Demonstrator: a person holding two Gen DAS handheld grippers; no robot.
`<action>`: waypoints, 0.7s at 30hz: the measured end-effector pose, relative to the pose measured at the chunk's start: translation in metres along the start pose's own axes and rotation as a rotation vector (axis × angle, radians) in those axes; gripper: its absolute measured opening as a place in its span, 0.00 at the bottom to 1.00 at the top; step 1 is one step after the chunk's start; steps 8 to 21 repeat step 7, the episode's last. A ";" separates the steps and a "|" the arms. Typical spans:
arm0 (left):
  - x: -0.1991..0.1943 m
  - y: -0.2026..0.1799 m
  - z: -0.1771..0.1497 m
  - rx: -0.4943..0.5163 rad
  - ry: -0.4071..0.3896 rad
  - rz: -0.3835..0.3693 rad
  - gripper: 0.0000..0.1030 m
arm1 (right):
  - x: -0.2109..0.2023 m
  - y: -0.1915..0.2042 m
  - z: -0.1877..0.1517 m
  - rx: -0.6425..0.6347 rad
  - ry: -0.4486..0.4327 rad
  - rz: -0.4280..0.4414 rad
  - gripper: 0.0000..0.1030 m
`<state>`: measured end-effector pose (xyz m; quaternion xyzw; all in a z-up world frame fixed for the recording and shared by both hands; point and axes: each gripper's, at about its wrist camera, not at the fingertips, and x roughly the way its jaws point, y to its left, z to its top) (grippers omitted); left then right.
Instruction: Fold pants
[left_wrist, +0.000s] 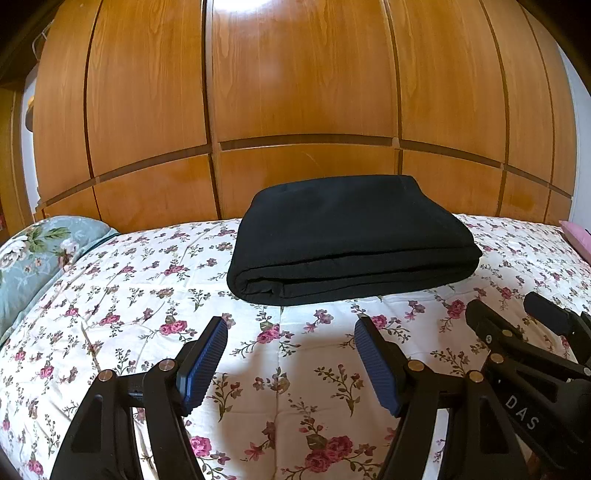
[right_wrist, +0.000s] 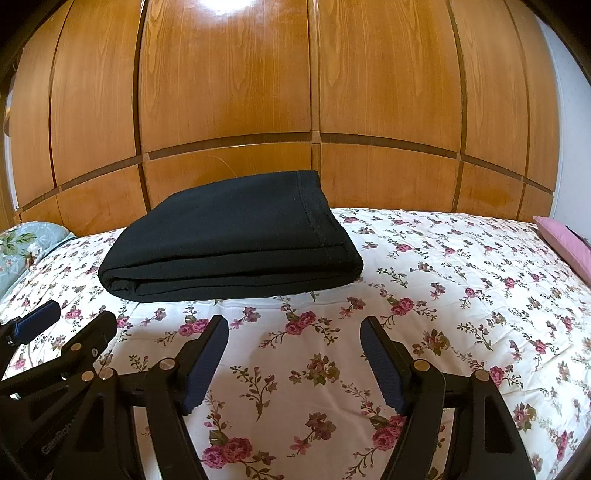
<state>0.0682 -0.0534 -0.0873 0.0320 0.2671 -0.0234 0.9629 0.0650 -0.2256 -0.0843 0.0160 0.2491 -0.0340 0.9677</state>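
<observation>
A glossy wooden wardrobe stands behind the floral-covered bed.

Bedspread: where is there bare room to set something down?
Free: the bedspread right of the folded black pants, up to the pink cushion; also between pants and floral pillow. Crowded: the near strip, where both open tongs hover.

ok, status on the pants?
Left gripper and right gripper open, empty, short of the pants. Pants folded, flat on bed. Nothing in the way.
</observation>
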 end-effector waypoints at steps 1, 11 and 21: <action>0.001 0.000 0.000 0.000 0.003 -0.001 0.70 | 0.000 0.000 0.000 0.000 0.001 0.000 0.72; 0.007 0.002 0.000 -0.013 0.038 -0.001 0.70 | 0.000 0.001 0.000 0.001 0.003 -0.001 0.72; 0.007 0.002 0.000 -0.013 0.038 -0.001 0.70 | 0.000 0.001 0.000 0.001 0.003 -0.001 0.72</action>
